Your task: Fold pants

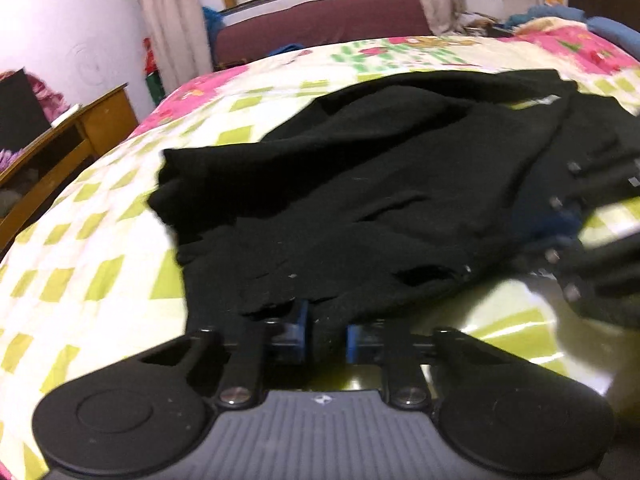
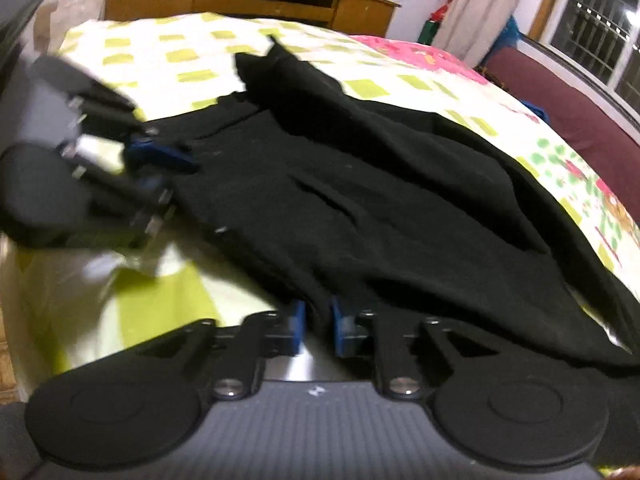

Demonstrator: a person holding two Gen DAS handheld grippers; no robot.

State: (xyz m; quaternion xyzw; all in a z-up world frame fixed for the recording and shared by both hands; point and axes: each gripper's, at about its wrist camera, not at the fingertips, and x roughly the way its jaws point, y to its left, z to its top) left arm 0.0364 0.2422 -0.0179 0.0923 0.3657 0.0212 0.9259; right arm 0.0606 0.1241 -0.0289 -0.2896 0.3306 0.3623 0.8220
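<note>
The near edge of the bed is pretty much taken up by the black pants [image 1: 360, 184], with both grippers bunched at that edge: the left gripper [image 1: 326, 330] and the right gripper [image 2: 318, 328] each have cloth pinched between their blue pads, and they sit near each other. Open bedspread [image 1: 92, 248] is left on the far left side and beyond the pants toward the window, so room to pass is found there. Off the bed, the way is blocked by a wooden desk [image 2: 248, 0] and a maroon couch [image 1: 320, 24].
</note>
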